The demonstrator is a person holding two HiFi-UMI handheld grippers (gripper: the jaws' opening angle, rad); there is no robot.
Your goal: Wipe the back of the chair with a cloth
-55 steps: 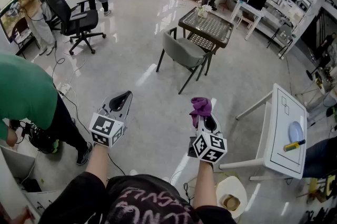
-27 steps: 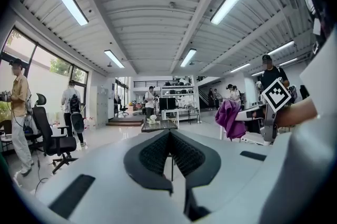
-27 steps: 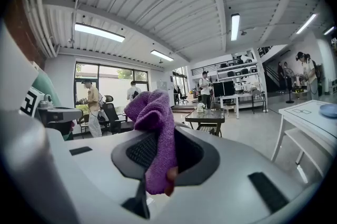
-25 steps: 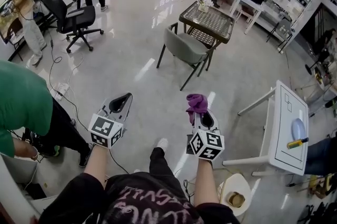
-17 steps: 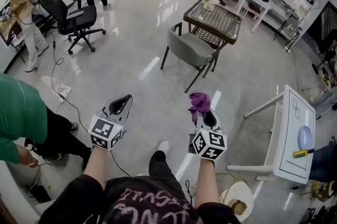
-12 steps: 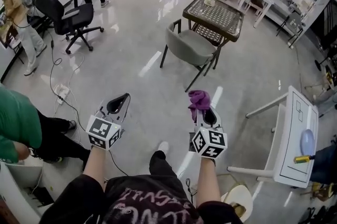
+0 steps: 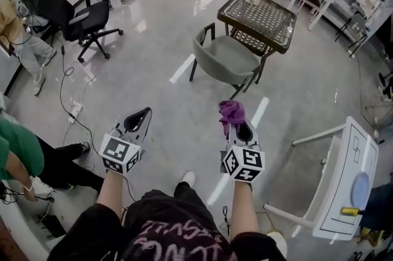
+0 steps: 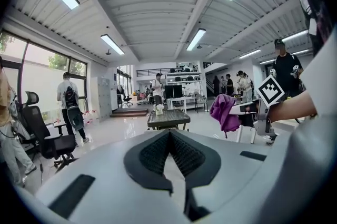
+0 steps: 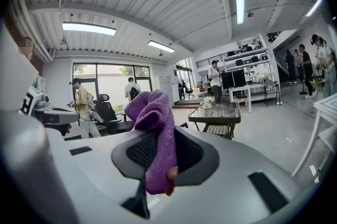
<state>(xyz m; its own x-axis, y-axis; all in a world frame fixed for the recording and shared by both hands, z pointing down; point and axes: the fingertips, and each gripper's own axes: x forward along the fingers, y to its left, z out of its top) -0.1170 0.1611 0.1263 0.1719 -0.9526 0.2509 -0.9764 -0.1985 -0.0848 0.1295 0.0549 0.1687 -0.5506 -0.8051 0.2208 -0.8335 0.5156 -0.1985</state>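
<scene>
Short of the chair, right gripper, jaws clamped on partly hidden cloth; left gripper, jaws together.

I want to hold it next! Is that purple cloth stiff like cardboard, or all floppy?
Probably floppy: the purple fuzzy cloth droops in soft folds over the right gripper, whose jaws are shut on it. Likely light too, since a small pinch holds the whole bunch up. Its fuzzy surface suggests it shouldn't slip easily.
</scene>
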